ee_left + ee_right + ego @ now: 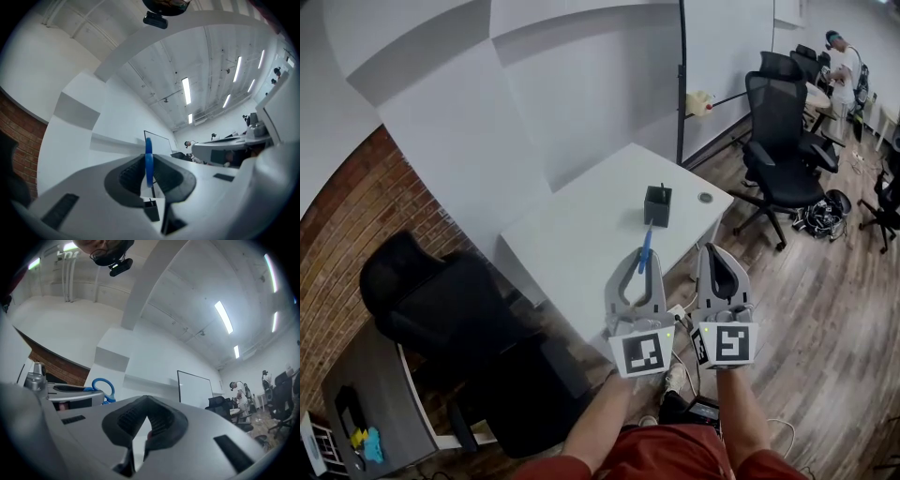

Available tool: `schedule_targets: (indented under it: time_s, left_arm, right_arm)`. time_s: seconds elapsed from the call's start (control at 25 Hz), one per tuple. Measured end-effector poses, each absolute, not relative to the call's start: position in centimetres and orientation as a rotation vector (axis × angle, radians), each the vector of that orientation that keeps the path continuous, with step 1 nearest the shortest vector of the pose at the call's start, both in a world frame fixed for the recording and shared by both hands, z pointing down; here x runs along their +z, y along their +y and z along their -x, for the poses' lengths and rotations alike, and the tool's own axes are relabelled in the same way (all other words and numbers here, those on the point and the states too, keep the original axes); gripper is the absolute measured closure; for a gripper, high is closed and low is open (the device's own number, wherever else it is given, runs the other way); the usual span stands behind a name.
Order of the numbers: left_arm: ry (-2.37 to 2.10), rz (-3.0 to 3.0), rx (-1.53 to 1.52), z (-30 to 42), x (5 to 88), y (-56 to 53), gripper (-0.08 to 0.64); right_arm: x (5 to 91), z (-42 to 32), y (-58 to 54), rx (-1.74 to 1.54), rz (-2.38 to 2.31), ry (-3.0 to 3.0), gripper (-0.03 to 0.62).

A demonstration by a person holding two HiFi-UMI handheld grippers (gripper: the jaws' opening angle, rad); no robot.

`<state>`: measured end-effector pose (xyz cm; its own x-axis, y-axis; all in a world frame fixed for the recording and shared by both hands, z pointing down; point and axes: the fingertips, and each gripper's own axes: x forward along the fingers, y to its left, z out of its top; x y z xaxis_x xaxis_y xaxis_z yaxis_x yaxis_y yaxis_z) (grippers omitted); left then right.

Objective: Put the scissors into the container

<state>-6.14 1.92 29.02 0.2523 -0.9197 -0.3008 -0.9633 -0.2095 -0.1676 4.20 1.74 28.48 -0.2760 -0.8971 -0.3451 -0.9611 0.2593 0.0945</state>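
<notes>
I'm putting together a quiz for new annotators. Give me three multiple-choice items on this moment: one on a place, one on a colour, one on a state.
1. The container stands:
A. in a drawer
B. on a shelf
C. on the white table

2. The handle of the scissors is:
A. red
B. blue
C. green

3. The left gripper is:
A. shut on the scissors
B. open and empty
C. shut on a cup

Answers:
1. C: the head view shows the dark container upright on the tabletop.
2. B: both the head view and the left gripper view show a blue handle.
3. A: in the left gripper view the fingers press on the blue handle from both sides.
</notes>
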Motion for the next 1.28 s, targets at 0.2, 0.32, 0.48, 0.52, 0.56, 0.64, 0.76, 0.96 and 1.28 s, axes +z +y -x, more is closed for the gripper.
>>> schedule_targets:
  time_s: [0.2, 0.32, 0.48, 0.52, 0.56, 0.64, 0.76, 0.96, 1.28]
  left_arm:
    - [1.733, 2.215, 0.189, 4.9, 29.0, -2.2, 0.509]
    - [1.737, 2.206, 0.19, 4.3, 28.6, -4.6, 0.509]
    - [1.76, 2.199, 0.177, 3.8, 28.5, -7.8, 0.509]
    - [1.768, 2.197, 0.177, 3.6, 28.5, -8.7, 0.509]
    - [1.773, 2.194, 0.175, 3.4, 28.5, -9.5, 0.509]
    - [1.785, 2.187, 0.174, 3.1, 28.4, -11.3, 0.509]
    - [1.803, 2.178, 0.177, 2.4, 28.3, -13.9, 0.509]
    - [1.829, 2.163, 0.151, 1.0, 28.7, -17.7, 0.509]
    - [1.862, 2.131, 0.108, -0.7, 29.2, -22.0, 0.509]
  right_arm:
    - [28.8, -5.5, -2.4, 0.418, 1.724, 2.304, 0.584]
    - [28.7, -6.1, -5.0, 0.41, 1.722, 2.311, 0.584]
    - [28.5, -6.5, -8.4, 0.399, 1.708, 2.33, 0.584]
    - [28.6, -6.7, -9.3, 0.396, 1.706, 2.334, 0.584]
    - [28.6, -6.9, -10.1, 0.393, 1.703, 2.339, 0.584]
    - [28.6, -7.3, -11.9, 0.389, 1.697, 2.35, 0.584]
    - [28.4, -8.1, -14.5, 0.386, 1.682, 2.364, 0.584]
    - [28.6, -9.8, -18.8, 0.363, 1.66, 2.369, 0.584]
    - [28.9, -11.6, -23.4, 0.341, 1.62, 2.391, 0.584]
